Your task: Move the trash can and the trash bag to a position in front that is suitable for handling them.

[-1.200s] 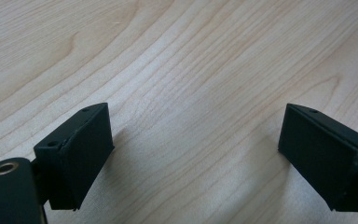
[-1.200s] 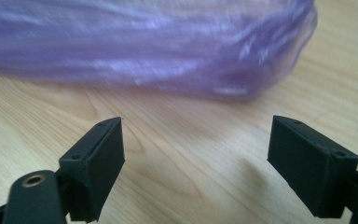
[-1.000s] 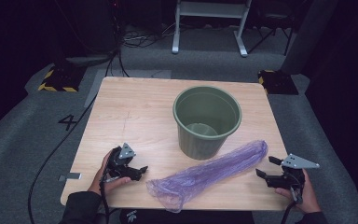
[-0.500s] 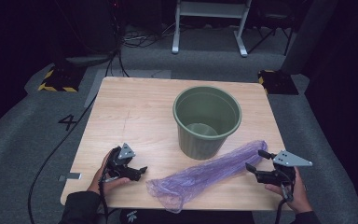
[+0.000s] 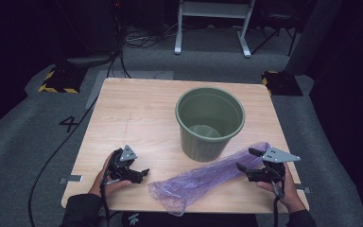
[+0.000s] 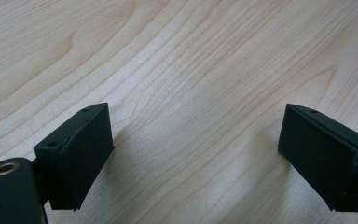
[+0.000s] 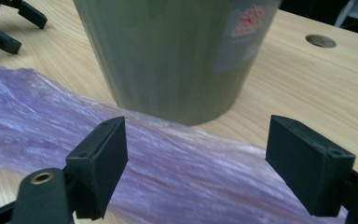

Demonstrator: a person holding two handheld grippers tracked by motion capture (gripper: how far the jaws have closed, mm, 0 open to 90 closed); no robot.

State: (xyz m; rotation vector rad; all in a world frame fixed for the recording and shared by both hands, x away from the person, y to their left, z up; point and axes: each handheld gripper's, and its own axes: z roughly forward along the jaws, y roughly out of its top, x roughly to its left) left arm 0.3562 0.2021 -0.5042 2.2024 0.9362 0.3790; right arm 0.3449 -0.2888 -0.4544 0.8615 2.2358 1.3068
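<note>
A green plastic bin (image 5: 210, 122) stands upright and empty on the wooden table (image 5: 137, 118). In front of it a long purple plastic bag (image 5: 203, 175) lies bunched, running from the front edge up to the right. My right gripper (image 5: 246, 160) is open over the bag's right end; in the right gripper view its jaws straddle the purple bag (image 7: 177, 163) with the bin (image 7: 177, 51) just beyond. My left gripper (image 5: 142, 174) rests open on the table at the front left, a little left of the bag's near end, with bare wood (image 6: 191, 93) between its jaws.
A round hole (image 7: 320, 41) is cut in the tabletop past the bin. Grey floor surrounds the table, with cables at the left and a white stand (image 5: 212, 28) at the back. The left half of the table is bare wood.
My right gripper has moved left from the table's right edge onto the bag's right end. The left gripper, bag and bin have stayed where they were.
</note>
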